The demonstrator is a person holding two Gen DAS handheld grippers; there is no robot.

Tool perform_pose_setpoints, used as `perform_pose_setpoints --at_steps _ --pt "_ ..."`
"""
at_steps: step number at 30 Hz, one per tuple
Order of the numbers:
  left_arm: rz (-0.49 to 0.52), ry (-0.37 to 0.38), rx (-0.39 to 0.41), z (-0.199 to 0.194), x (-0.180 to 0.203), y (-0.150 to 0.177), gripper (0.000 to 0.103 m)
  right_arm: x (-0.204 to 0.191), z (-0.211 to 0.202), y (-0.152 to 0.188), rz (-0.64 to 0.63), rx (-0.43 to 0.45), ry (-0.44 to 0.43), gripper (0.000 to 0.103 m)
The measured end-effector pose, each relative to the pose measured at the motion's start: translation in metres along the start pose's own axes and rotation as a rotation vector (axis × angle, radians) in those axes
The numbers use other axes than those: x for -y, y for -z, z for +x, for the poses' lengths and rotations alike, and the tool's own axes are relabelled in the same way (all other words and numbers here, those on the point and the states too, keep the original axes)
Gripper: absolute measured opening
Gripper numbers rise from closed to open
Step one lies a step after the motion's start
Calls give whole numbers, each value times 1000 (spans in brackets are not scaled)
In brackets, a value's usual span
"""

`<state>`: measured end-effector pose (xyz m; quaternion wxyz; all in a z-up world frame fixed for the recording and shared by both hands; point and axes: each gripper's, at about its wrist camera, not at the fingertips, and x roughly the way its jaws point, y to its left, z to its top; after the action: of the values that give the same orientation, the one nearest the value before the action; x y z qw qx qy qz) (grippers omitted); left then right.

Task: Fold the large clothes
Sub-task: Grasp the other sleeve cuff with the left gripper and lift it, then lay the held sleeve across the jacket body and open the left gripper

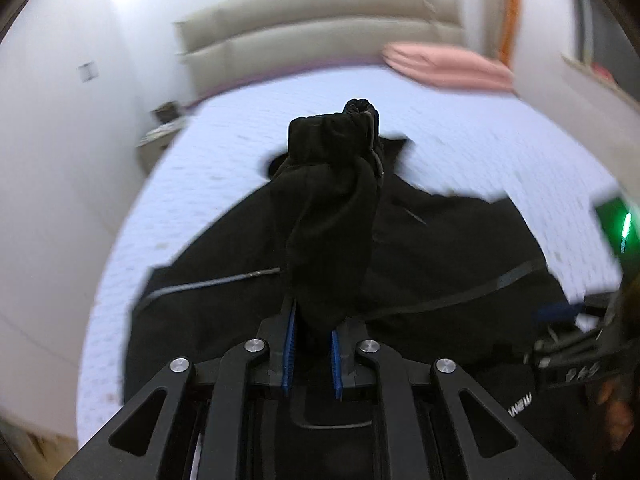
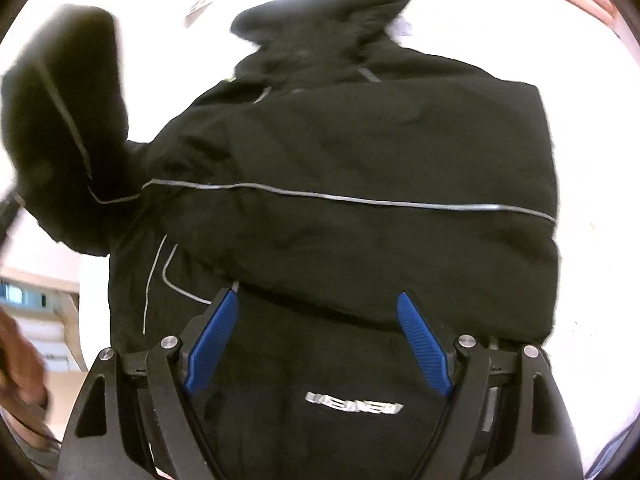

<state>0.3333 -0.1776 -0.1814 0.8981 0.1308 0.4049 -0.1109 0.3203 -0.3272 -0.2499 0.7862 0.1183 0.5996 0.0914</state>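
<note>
A large black jacket [image 2: 360, 152] with thin grey piping lies spread on a pale bed [image 1: 460, 144]. It also shows in the left wrist view [image 1: 440, 248]. My left gripper [image 1: 314, 316] is shut on the jacket's sleeve [image 1: 332, 184], which stands up over the fingers with its cuff lifted above the body of the jacket. The raised sleeve shows at the left of the right wrist view [image 2: 60, 112]. My right gripper [image 2: 318, 300] is open, blue pads wide apart, just above the jacket's lower part near a white logo [image 2: 354, 398]. It appears at the right edge of the left wrist view [image 1: 576, 344].
A beige padded headboard [image 1: 320, 28] stands at the far end of the bed. A folded pink cloth [image 1: 448, 66] lies at the bed's far right. A small bedside stand [image 1: 160, 132] sits at the left. White walls surround the bed.
</note>
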Motion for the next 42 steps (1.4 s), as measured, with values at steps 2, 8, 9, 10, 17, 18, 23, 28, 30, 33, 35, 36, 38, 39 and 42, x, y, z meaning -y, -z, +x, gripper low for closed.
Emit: perform_pose_setpoints --at_steps 2,8,9,10,17,18,23,28,30,33,35,36,38,39,42 --pt "42 91 -73 26 28 10 33 12 -6 3 13 2 16 84" --pt "-27 263 -375 73 47 43 37 35 -10 6 31 1 19 84" --pt "-39 304 -359 63 43 43 37 36 -10 6 30 3 14 84" --pt "-50 330 -357 58 39 43 38 36 -11 5 30 5 5 84" --pt "-156 338 -302 19 -3 37 40 17 2 -18 61 21 -111 84" --pt "-177 309 -276 13 -14 35 39 12 9 -24 61 21 -118 84" --pt "-275 198 -192 2 -63 29 39 -9 55 -50 95 -55 -155 84" --pt "-337 102 -141 1 -101 29 40 -16 80 -53 137 -82 -158 67" --pt "-349 70 -148 8 -111 30 40 -22 79 -53 115 -65 -135 54" --pt "-337 46 -169 22 -117 28 39 -36 54 -52 34 9 -91 36" --pt "-315 45 -177 28 -117 26 39 -40 30 -50 -4 71 -47 34" --pt "-304 56 -178 32 -116 24 39 -40 19 -49 -15 99 -17 34" --pt "-288 70 -183 39 -113 21 39 -32 -3 -48 -19 148 58 34" --pt "-278 85 -187 46 -111 19 39 -26 -9 -48 -12 159 86 34" --pt "-258 111 -227 70 -104 21 39 -2 -16 -47 12 183 219 34"
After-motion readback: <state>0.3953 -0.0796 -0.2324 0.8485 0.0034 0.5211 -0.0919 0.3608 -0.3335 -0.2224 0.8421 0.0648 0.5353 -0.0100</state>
